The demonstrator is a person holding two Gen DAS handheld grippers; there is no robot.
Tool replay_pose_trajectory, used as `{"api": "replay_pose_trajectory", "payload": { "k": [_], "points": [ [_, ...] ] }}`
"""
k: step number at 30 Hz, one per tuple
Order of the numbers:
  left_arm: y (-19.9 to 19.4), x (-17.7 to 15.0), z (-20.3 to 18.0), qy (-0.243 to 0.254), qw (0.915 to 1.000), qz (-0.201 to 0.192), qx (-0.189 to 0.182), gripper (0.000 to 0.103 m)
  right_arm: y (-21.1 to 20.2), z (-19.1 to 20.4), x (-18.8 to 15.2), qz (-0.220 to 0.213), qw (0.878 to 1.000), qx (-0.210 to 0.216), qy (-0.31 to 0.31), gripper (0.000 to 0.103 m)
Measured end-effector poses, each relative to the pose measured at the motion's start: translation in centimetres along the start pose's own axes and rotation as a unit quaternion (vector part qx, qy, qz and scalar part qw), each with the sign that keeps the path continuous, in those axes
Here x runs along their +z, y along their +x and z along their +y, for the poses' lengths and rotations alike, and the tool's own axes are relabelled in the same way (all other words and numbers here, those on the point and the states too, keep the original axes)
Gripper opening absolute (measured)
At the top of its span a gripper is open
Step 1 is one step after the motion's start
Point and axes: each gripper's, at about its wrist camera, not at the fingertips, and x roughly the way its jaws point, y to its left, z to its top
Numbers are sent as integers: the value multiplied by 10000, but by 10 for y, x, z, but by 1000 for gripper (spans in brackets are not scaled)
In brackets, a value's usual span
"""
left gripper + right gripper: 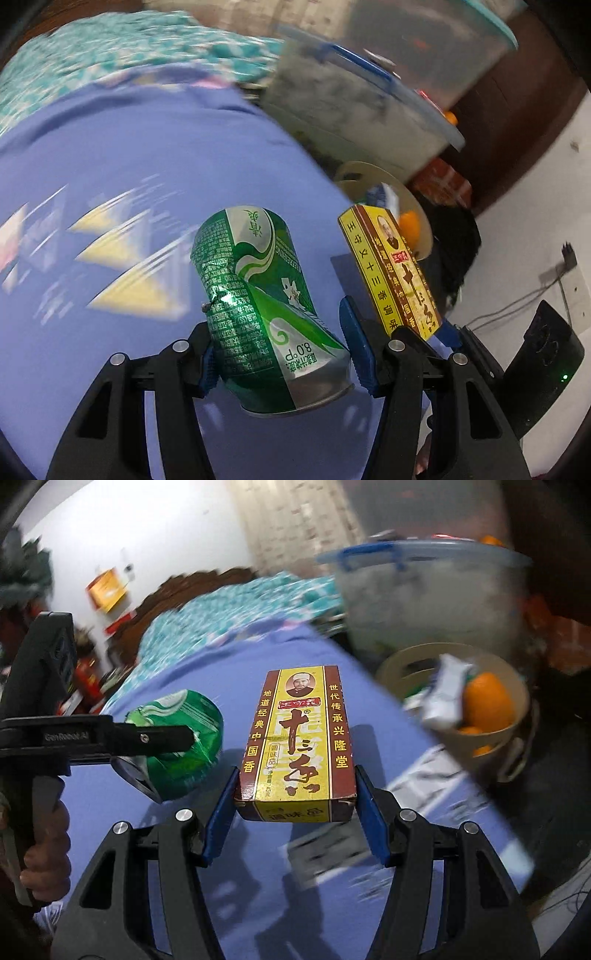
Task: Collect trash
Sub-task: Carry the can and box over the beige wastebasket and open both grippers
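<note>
Both grippers grip trash, left (280, 354) a can (266, 295), right (295, 812) a box (299, 746); oranges (487, 701) fill the basket (406, 664).

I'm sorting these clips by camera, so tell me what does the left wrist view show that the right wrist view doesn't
Only the left wrist view: the dented label of the green can, clamped in the left gripper.
Only the right wrist view: the front of the yellow spice box, held by the right gripper, and a hand.
Both: can, box, purple sheet, beige basket.
</note>
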Motion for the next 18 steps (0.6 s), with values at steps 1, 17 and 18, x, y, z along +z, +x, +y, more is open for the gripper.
{"api": "replay_pose_trajectory", "payload": {
  "k": [1,17,18],
  "points": [
    [9,9,-9,81,10000,42,-30,54,-1,-10,5,-46,10000,-46,72,62],
    [158,129,-137,1185,9916,460,-251,55,57,-166,93,64,9905,-667,1197,62],
    [166,133,-140,1209,9912,471,-244,55,64,-169,94,171,9903,-653,1217,63]
  ]
}}
